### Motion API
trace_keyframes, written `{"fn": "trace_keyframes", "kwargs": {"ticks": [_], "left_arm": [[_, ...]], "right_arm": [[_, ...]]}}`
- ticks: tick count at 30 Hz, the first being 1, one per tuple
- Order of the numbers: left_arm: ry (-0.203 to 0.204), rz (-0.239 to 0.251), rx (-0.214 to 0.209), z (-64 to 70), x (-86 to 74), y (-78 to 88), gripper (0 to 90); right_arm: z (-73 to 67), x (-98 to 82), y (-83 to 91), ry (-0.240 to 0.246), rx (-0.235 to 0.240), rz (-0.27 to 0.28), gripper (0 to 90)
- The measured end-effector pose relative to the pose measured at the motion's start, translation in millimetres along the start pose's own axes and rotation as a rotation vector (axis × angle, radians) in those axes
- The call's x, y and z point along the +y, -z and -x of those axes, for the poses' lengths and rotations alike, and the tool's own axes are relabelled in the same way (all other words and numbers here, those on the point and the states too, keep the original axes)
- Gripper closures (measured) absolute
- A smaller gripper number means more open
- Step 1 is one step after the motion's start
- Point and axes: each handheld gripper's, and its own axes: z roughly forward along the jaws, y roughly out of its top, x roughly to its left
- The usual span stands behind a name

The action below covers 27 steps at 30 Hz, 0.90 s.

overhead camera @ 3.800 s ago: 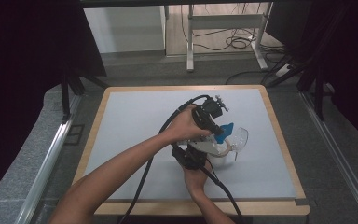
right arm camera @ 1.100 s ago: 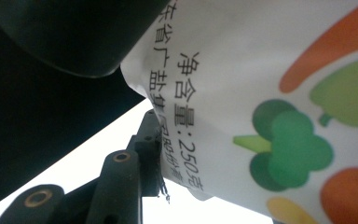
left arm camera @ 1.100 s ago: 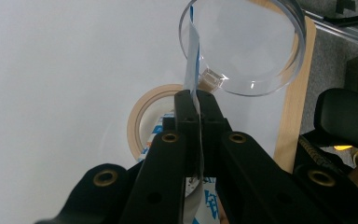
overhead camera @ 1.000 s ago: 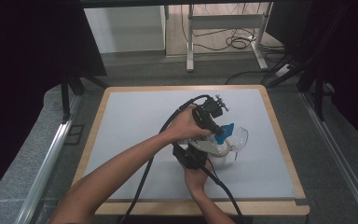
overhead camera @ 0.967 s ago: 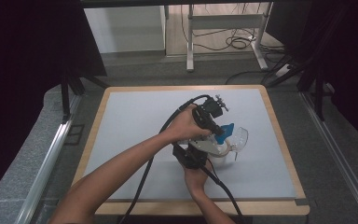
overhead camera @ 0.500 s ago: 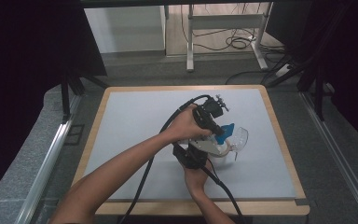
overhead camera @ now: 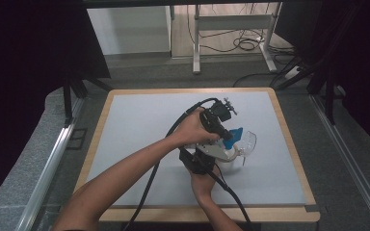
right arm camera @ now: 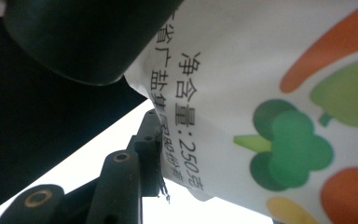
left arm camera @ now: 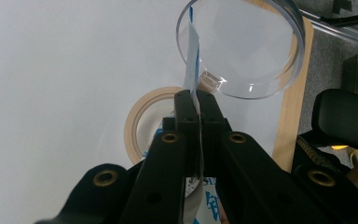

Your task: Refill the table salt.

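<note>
A white bag (right arm camera: 261, 70) printed with vegetables and black text is held up between both grippers over the table's right half. In the high view it shows blue (overhead camera: 233, 134). My left gripper (left arm camera: 195, 100) is shut on the bag's thin edge (left arm camera: 193, 60), which runs upward from the jaws. My right gripper (right arm camera: 161, 140) grips the bag lower down; one jaw presses on its edge and the other is hidden behind the film. In the high view the left gripper (overhead camera: 227, 132) is above the right gripper (overhead camera: 221, 155). A clear round container (left arm camera: 247, 51) lies just past the bag.
A beige tape roll (left arm camera: 142, 119) lies flat on the white board (overhead camera: 139, 125) under the left gripper. The clear container (overhead camera: 248, 142) sits to the right of the hands. The board has a wooden rim (overhead camera: 296, 159); cables trail from both grippers toward the front edge.
</note>
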Motion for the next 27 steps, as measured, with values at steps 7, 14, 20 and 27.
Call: {"fn": "trace_keyframes", "kwargs": {"ticks": [7,14,20,27], "left_arm": [[-0.002,-0.001,-0.001,-0.3,1.1,-0.3,90.0],[-0.001,0.001,-0.002,-0.2,1.7,-0.3,90.0],[-0.003,-0.001,-0.002,-0.2,2.4,0.0,90.0],[-0.004,0.000,-0.004,-0.4,2.3,0.5,90.0]], "right_arm": [[0.3,0.7,0.5,-0.007,0.000,0.001,59.8],[1.0,1.3,0.4,-0.003,-0.001,0.004,59.9],[1.5,1.6,0.7,0.000,-0.003,0.004,59.9],[1.8,1.9,0.5,0.005,-0.004,0.006,60.0]]}}
